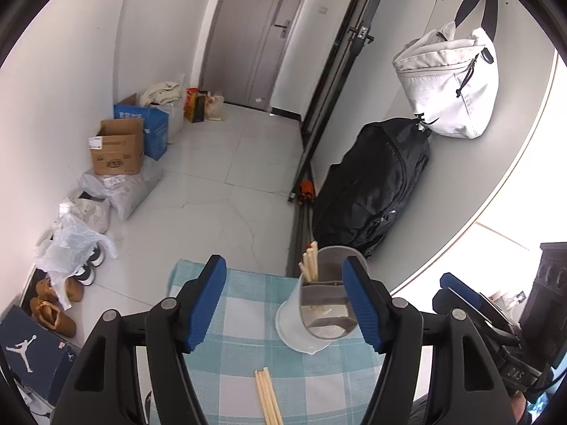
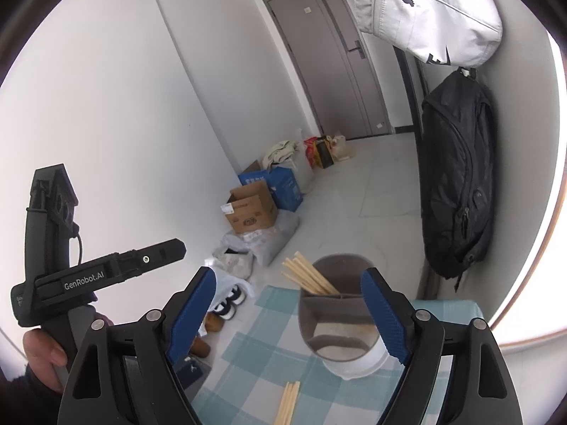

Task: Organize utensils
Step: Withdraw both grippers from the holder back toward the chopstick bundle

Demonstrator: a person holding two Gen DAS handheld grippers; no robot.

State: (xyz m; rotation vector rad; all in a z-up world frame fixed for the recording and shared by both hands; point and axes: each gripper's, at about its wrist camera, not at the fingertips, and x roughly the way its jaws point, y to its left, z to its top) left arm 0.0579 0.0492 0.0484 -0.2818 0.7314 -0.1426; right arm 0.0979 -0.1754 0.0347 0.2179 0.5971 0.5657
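The left gripper (image 1: 285,304) and right gripper (image 2: 288,313) are both angling downward over the checked tablecloth (image 1: 244,318) with their jaws standing apart and nothing between the pads. Loose chopsticks (image 1: 267,396) are lying on the cloth nearest the cameras. Beyond them, the divided utensil holder (image 1: 315,301) is standing with more chopsticks (image 2: 308,276) leaning in one compartment.

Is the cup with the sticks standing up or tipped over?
Standing up: the cup rests on its base, mouth upward, chopsticks poking out.

Black grippers (image 1: 285,304), ribbed blue fingers (image 2: 193,313), silver screws, white "GenRobot.AI" lettering
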